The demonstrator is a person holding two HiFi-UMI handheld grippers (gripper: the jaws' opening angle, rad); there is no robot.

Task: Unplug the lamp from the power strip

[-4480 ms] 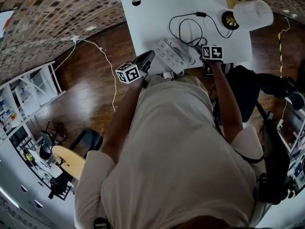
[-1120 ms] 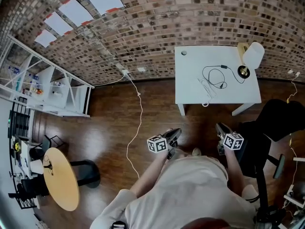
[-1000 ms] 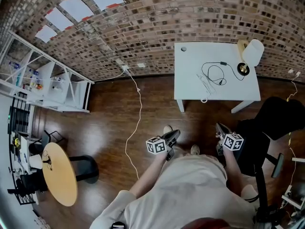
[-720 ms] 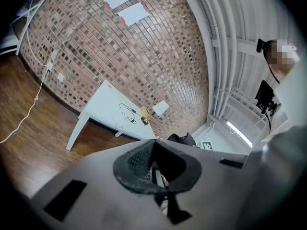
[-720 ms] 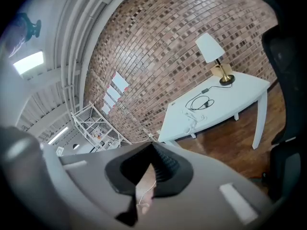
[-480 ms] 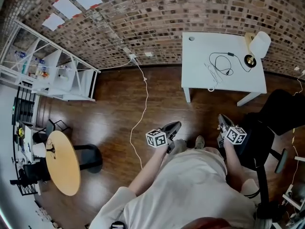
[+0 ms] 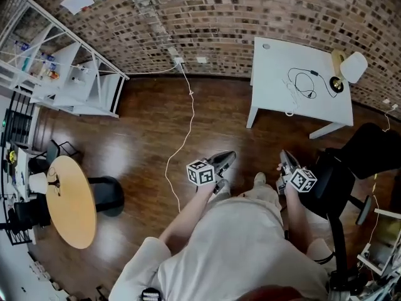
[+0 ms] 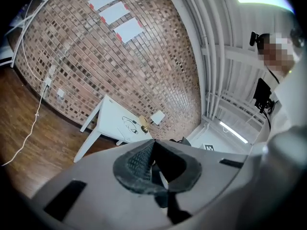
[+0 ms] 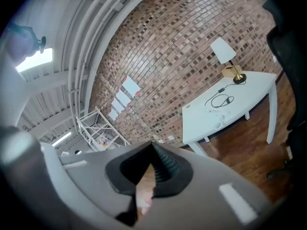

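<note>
The white table (image 7: pixel 276 99) stands far off by the brick wall. On it are the lamp (image 7: pixel 352 68) with a white shade, its black cord (image 7: pixel 304 81) lying coiled, and the white power strip (image 7: pixel 290 96), too small to make out in detail. My left gripper (image 7: pixel 229 157) and right gripper (image 7: pixel 284 156) hang over the wooden floor, well short of the table, both shut and holding nothing. The left gripper view shows its jaws (image 8: pixel 152 150) closed below the distant table (image 8: pixel 112 121). In the right gripper view the jaws (image 9: pixel 152 152) are closed too, with the lamp (image 9: pixel 224 54) beyond.
A white cable (image 7: pixel 183 133) trails across the floor from a wall socket. A white shelf rack (image 7: pixel 72 74) stands at the left, a round yellow table (image 7: pixel 70 202) with black chairs nearer. A black office chair (image 7: pixel 354 162) is at my right.
Several seconds ago both grippers were at the table by the power strip. Over the last second they have kept moving across the floor, with the table far off throughout.
</note>
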